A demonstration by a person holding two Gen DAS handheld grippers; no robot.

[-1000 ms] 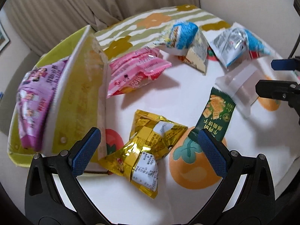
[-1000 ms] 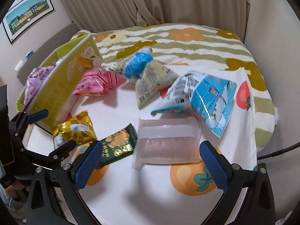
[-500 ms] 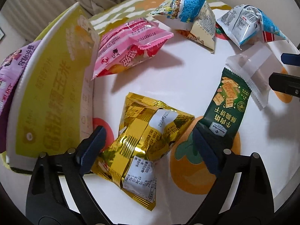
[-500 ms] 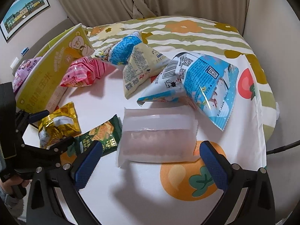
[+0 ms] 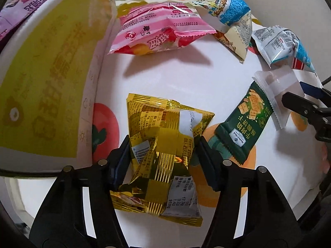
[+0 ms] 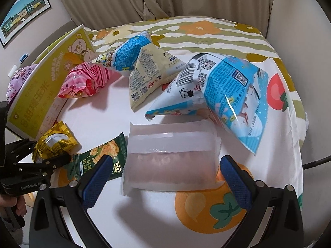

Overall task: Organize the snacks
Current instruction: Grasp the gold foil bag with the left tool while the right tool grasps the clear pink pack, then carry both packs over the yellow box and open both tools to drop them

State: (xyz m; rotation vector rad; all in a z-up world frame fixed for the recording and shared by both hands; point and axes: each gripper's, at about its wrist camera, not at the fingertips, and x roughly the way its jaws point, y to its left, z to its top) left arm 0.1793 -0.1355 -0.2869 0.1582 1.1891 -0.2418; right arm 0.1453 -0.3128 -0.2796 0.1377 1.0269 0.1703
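Since a second ago the left claw [image 5: 162,163] has been brought down and pressed onto the gold snack packet [image 5: 163,150], lying near the yellow box [image 5: 41,82]. The right claw [image 6: 163,177] is held spread around the translucent packet [image 6: 171,155]; lifting seems next.

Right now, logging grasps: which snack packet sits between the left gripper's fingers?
The gold foil packet; the left gripper pinches it, others lie apart.
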